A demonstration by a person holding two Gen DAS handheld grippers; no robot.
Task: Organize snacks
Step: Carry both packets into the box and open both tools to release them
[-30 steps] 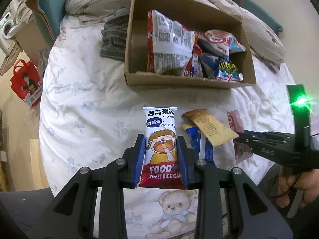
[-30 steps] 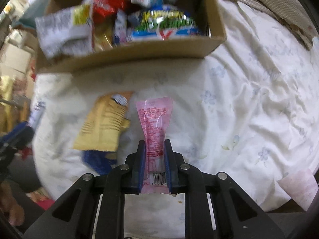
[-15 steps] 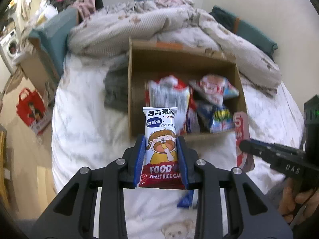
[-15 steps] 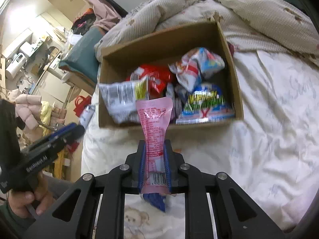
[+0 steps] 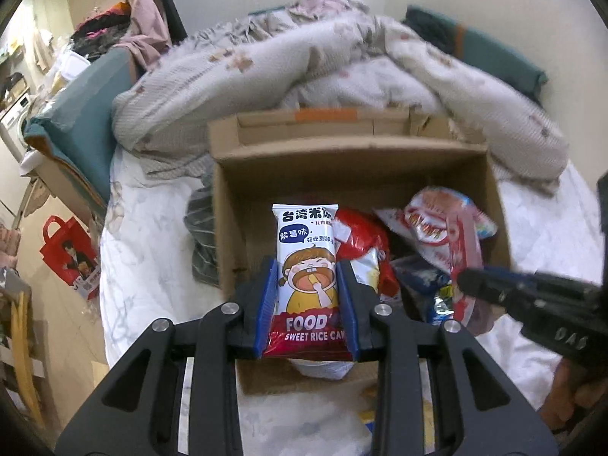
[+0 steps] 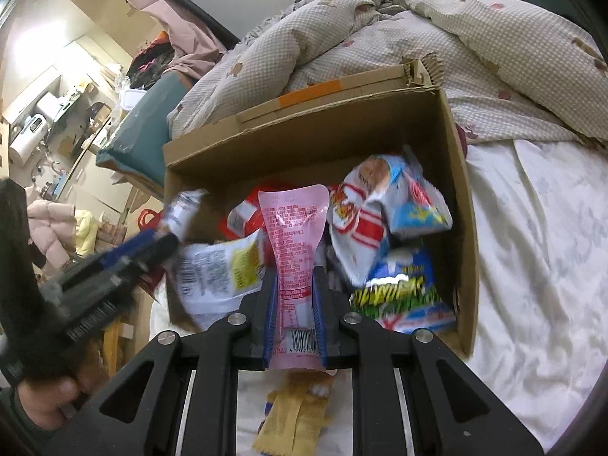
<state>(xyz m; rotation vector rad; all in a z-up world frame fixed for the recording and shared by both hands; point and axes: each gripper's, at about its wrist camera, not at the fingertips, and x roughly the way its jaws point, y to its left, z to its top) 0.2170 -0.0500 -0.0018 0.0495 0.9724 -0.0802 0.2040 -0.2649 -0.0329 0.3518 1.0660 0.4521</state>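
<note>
left wrist view: the left gripper (image 5: 307, 300) pinches a sweet rice cake packet (image 5: 307, 277) between its blue pads, the packet standing upright with its cartoon face toward the camera. the packet hangs over the near left part of the open cardboard box (image 5: 497, 205), which sits on the white floral bed sheet (image 5: 148, 266). inside the box lie a red bag (image 5: 361, 239) just right of the held packet and a red-and-white bag (image 5: 429, 220) toward the right wall. the right gripper (image 5: 471, 285) reaches in from the right edge, its fingers closed on a pink packet (image 5: 461, 243) that stands over the box's right side. a rumpled checked quilt (image 5: 304, 60) is heaped behind the box, and a red tote bag (image 5: 68, 254) sits on the floor at left.

right wrist view: the right gripper (image 6: 294, 315) clamps the pink packet (image 6: 294, 235) by its lower end, barcode nearest the camera, the top flaring above the snacks in the cardboard box (image 6: 461, 197). a white-and-yellow bag (image 6: 220, 266) lies left of it, a red-white-blue bag (image 6: 383, 209) and a green-lettered bag (image 6: 402, 296) to the right. the left gripper (image 6: 167, 239), blurred, comes in from the left at the box's left wall with the rice cake packet (image 6: 182, 209) at its tip. a yellow-brown packet (image 6: 296, 414) lies on the sheet (image 6: 539, 266) below the fingers.
</note>
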